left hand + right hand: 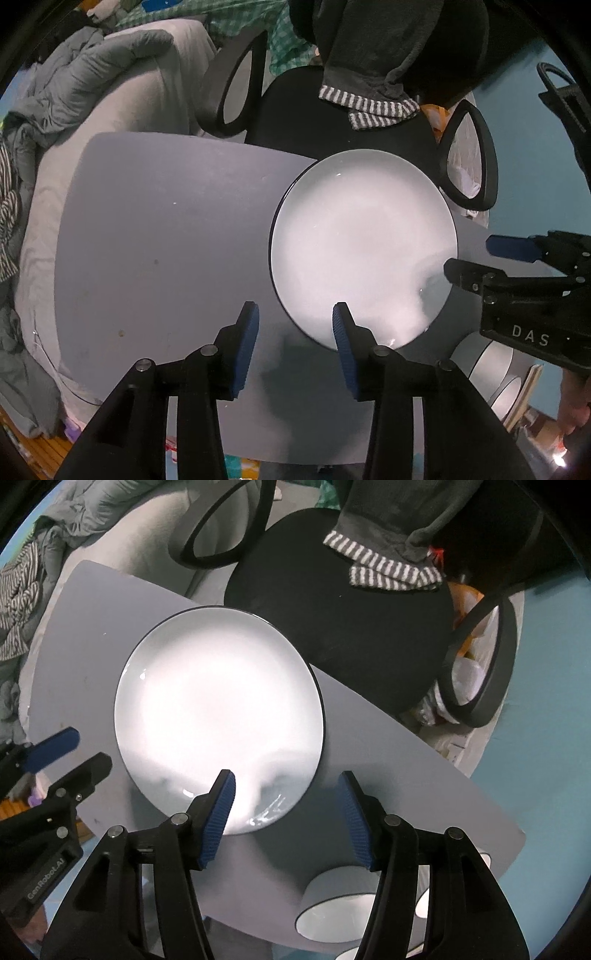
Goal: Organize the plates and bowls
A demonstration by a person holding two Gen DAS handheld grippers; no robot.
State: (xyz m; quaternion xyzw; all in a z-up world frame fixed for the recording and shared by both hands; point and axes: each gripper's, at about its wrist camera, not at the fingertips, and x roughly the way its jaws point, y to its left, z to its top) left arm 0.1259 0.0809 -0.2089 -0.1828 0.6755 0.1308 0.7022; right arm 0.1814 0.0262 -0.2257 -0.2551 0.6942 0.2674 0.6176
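Hovering nearest the lens, the left gripper (295, 343) has its blue-padded jaws spread wide and holds nothing; one finger overlaps the near rim of a white plate (364, 243). The right gripper (286, 812) is equally wide and empty, one finger over that plate's near edge. Bowls (334, 908) sit low at the grey table (166, 240) edge, beside the right gripper. The plate lies flat on the table. Beyond stands a black chair (295, 122) draped with striped-cuffed clothing (369, 103), then rumpled grey bedding (92, 74).

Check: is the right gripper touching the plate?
Cannot tell. In the right wrist view the right gripper is open, one pad overlapping the plate rim; contact or hover is unclear.
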